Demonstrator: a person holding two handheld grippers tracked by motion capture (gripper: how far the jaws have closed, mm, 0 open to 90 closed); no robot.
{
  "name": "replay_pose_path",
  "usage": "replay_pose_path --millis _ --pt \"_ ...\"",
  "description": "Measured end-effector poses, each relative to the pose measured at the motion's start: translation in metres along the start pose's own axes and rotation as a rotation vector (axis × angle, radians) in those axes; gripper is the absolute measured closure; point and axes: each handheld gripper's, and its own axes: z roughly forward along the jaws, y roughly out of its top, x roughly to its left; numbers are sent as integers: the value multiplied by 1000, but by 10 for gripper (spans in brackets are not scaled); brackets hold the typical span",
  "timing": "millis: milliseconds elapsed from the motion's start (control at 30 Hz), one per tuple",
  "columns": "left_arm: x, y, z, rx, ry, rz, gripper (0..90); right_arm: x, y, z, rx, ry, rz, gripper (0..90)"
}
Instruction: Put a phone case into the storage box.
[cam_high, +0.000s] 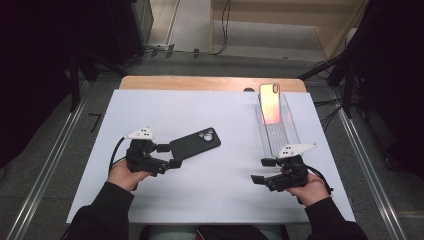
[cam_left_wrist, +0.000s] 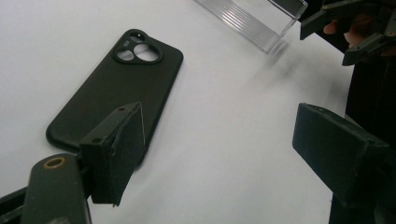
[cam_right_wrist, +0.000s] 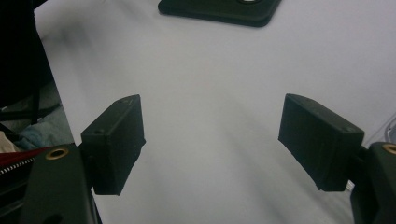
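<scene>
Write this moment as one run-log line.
left gripper: open beside black phone case | right gripper: open, empty | phone: leaning in clear stand

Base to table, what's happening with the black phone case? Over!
Both grippers open, left gripper at the black phone case, right gripper holding nothing. Case flat on the table. Nothing in the way.

One black phone case (cam_high: 195, 143), one orange phone (cam_high: 270, 103), one clear stand (cam_high: 278, 131), two tools.

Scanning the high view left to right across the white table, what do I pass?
Left gripper with open jaws → matte black phone case, camera cutout up → right gripper, open → clear ribbed plastic stand holding an upright orange-pink phone.
</scene>
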Motion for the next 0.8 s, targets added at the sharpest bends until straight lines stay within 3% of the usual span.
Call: replay_pose_path --millis 267,800 --pt "8 20 12 0 19 47 174 -2 -1 0 -5 3 10 206" --pt "33 54 36 22 -38 113 177 1 -2 -1 -13 19 13 206"
